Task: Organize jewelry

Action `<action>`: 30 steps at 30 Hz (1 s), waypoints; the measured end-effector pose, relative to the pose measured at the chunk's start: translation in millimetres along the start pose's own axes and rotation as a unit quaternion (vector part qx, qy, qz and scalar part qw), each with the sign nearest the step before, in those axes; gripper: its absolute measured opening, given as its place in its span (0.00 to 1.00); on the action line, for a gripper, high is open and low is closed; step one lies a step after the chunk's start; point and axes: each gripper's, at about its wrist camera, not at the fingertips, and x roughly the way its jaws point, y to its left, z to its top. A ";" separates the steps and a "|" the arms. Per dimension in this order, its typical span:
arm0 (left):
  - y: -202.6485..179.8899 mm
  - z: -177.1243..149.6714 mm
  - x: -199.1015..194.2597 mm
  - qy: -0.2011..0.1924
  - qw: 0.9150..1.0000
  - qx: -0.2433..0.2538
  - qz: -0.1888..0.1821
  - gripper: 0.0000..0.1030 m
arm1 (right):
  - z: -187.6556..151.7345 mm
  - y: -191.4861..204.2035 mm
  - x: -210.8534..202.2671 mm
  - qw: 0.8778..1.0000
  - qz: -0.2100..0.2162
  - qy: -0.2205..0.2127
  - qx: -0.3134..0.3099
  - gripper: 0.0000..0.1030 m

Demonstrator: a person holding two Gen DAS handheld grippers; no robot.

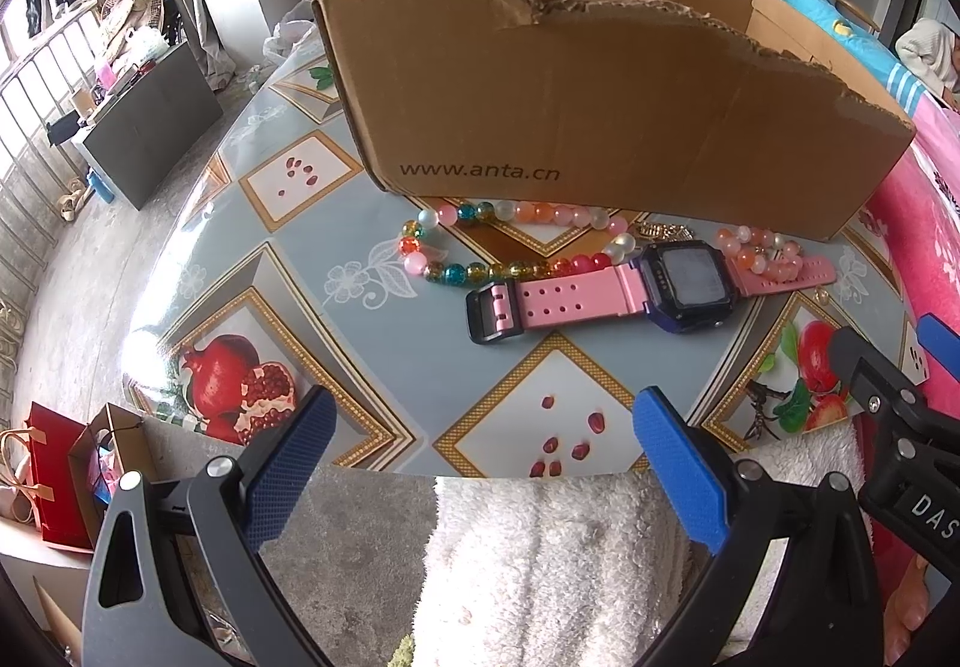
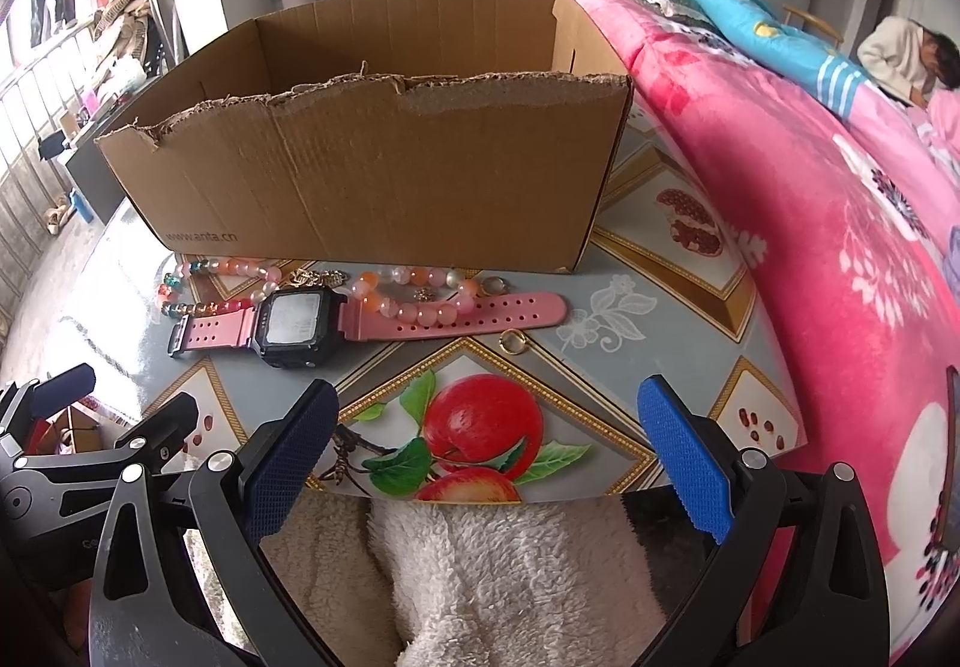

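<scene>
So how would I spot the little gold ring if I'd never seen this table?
Find the torn cardboard box on the fruit-patterned table. In front of it lies a pink-strapped watch among bead bracelets. The gold ring lies just below the strap's holed end, a plain thin hoop alone on the cloth, not beaded.

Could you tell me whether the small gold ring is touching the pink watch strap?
Apart. The right wrist view shows bare tablecloth between the gold ring and the pink watch strap just above it.

Fruit-patterned table (image 2: 660, 307) bearing cardboard box (image 2: 372, 175), pink watch (image 2: 300, 328), bead bracelets (image 1: 480, 241), gold ring (image 2: 514, 341).
</scene>
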 end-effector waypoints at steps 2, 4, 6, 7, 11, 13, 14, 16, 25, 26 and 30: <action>-1.3 -0.3 0.6 0.000 1.000 0.001 0.000 0.94 | -0.3 -1.3 0.7 1.000 0.000 0.001 0.001 0.93; -2.3 -0.7 0.7 0.001 1.000 0.003 0.001 0.94 | 0.6 -1.4 1.0 1.000 -0.001 0.001 0.002 0.93; -2.9 -1.0 0.4 0.000 1.000 0.004 0.003 0.94 | 0.5 -1.4 0.9 1.000 -0.004 0.000 0.002 0.93; -3.1 -1.0 0.3 0.000 1.000 0.004 0.004 0.94 | 0.3 -1.6 1.1 1.000 -0.005 0.001 0.002 0.93; -4.2 -1.5 0.4 -0.003 1.000 0.008 0.006 0.94 | 0.2 -2.5 0.4 1.000 -0.011 -0.005 0.000 0.93; -4.5 -1.9 0.1 -0.004 1.000 0.012 0.008 0.94 | -0.4 -4.3 -1.8 1.000 -0.013 -0.013 -0.002 0.93; -4.4 -2.2 -0.4 -0.005 1.000 0.012 0.011 0.94 | -0.6 -5.1 -2.7 1.000 -0.015 -0.017 -0.003 0.93; -4.3 -2.5 -1.9 -0.007 1.000 0.013 0.012 0.94 | -1.0 -6.6 -4.6 0.999 -0.019 -0.027 -0.008 0.93; 0.0 -5.9 -11.1 -0.037 0.999 0.022 -0.024 0.94 | -5.6 -19.0 -16.3 0.996 0.040 -0.075 -0.026 0.93; 1.9 -7.9 -14.6 -0.052 0.998 0.026 -0.038 0.94 | -7.0 -22.1 -18.6 0.995 0.051 -0.085 -0.027 0.93; 12.0 -12.6 -27.3 -0.089 0.991 0.020 -0.096 0.94 | -10.1 -31.4 -22.2 0.990 0.086 -0.108 -0.035 0.93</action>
